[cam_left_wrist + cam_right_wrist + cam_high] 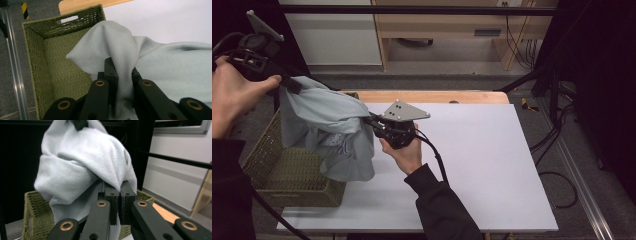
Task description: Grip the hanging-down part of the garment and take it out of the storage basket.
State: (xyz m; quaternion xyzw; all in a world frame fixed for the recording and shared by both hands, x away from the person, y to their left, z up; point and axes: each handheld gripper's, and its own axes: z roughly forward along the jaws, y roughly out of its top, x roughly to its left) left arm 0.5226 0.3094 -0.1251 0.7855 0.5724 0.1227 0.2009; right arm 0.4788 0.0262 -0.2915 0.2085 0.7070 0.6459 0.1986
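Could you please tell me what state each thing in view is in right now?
Pale blue garment: lifted, bunched, hanging over the basket, held at two spots.
Green woven basket: upright at the table's left edge, what shows of its inside bare.
Left gripper: shut on the garment.
Right gripper: shut on the garment.
White table: bare.

Light from above is falling brightly on the white tabletop (472, 165), while the room around it is lying in deep shadow. The pale cloth (329, 132) is casting a soft shadow beneath itself. In both gripper views the near jaws are showing slightly blurred.
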